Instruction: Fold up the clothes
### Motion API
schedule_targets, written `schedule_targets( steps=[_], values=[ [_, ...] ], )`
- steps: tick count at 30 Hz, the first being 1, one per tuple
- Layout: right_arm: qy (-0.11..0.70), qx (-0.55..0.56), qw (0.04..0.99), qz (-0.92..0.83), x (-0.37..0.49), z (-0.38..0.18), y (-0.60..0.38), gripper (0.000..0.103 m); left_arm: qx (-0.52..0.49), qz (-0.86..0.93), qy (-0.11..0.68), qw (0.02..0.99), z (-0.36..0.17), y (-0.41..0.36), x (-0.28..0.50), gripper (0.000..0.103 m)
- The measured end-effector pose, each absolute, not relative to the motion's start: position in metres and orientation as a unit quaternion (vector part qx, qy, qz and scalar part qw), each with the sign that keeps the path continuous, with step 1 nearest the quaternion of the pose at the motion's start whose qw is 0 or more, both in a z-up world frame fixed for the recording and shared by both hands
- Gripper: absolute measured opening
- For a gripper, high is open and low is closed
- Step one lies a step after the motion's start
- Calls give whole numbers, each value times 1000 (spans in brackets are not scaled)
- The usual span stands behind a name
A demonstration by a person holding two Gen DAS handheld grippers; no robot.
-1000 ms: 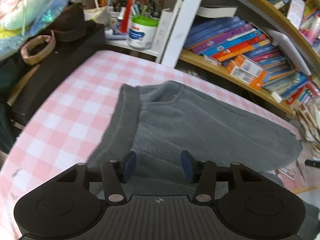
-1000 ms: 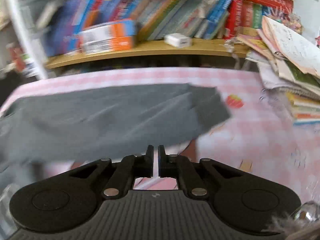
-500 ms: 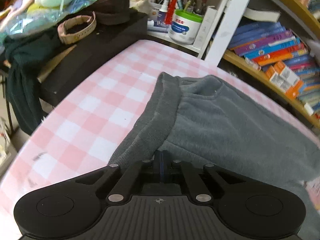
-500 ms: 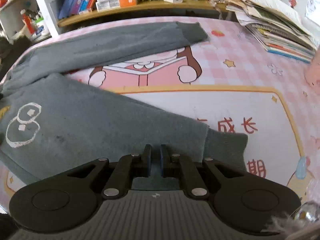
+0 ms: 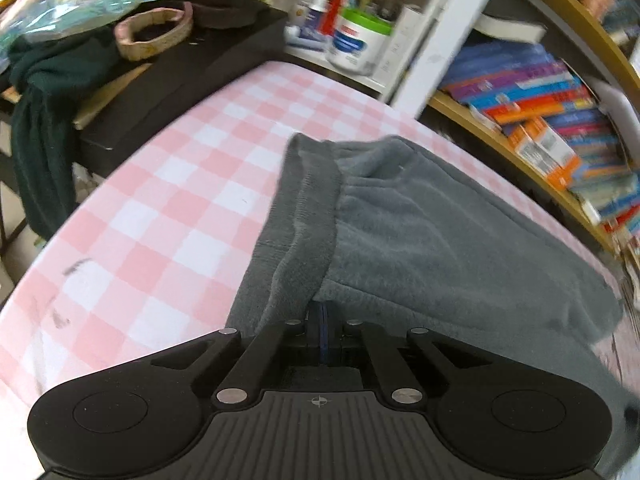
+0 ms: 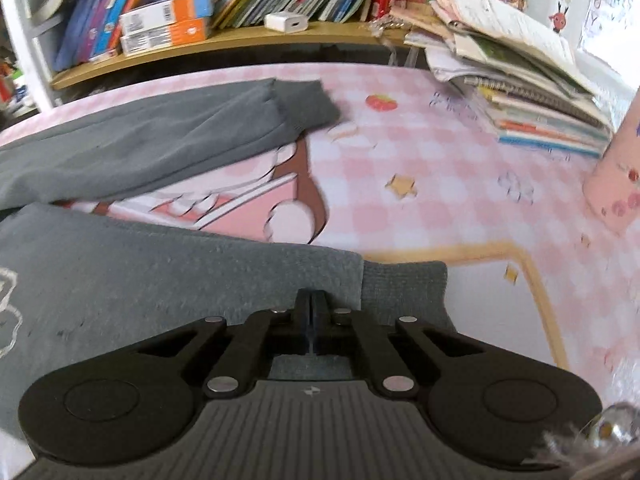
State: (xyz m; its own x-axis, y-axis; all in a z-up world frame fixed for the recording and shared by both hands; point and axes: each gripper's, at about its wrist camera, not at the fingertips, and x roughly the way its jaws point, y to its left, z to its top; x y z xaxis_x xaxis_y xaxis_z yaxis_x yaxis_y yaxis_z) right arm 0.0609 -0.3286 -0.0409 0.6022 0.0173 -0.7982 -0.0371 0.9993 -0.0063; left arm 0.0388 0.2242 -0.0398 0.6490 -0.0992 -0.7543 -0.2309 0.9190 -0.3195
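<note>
Grey fleece trousers (image 5: 420, 232) lie on a pink checked table mat (image 5: 168, 216). In the left wrist view my left gripper (image 5: 323, 312) is shut on the near end of the ribbed waistband (image 5: 304, 200), which is lifted slightly. In the right wrist view my right gripper (image 6: 311, 304) is shut on the near trouser leg (image 6: 160, 280), just left of its ribbed cuff (image 6: 404, 292). The far leg (image 6: 168, 136) lies flat towards the shelf, its cuff (image 6: 304, 104) pointing right. A white print (image 6: 6, 312) shows on the cloth at the left.
A bookshelf (image 6: 224, 40) runs along the table's far edge. A pile of books and papers (image 6: 520, 92) sits at the right, with a pink cup (image 6: 616, 184) beside it. A black side table (image 5: 168, 68) with a wicker basket (image 5: 154, 34) and jars (image 5: 360, 42) stands at the left.
My left gripper closed from open onto the waistband and has lifted it. My right gripper came from over the far leg down onto the near leg by its cuff.
</note>
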Motion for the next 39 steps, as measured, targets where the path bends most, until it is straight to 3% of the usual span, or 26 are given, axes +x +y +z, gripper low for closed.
schedule_targets(
  steps=[4,7,8,16,19,23,33,39],
  values=[
    [450,-34,893,7,66,-38,-321,1,-189,22,415,890,-41,224,37,5],
    [449,-50,892,15,59,-36,-313,27,-191,24,412,891,-42,233,40,5],
    [446,-54,893,23,53,-36,-309,28,-187,31,411,892,-41,235,41,5],
    [431,-41,901,28,24,-34,-304,28,-176,36,410,894,-33,238,43,5],
    [418,-27,908,23,11,-24,-303,30,-166,21,391,905,-22,232,19,12],
    [420,-7,907,30,-8,-21,-300,29,-163,-7,386,908,-19,226,-13,13],
    [445,10,895,24,-22,-39,-289,27,-268,21,387,882,-47,256,-33,12],
    [444,4,895,32,-22,-40,-292,27,-252,19,390,885,-47,251,-32,12]
  ],
)
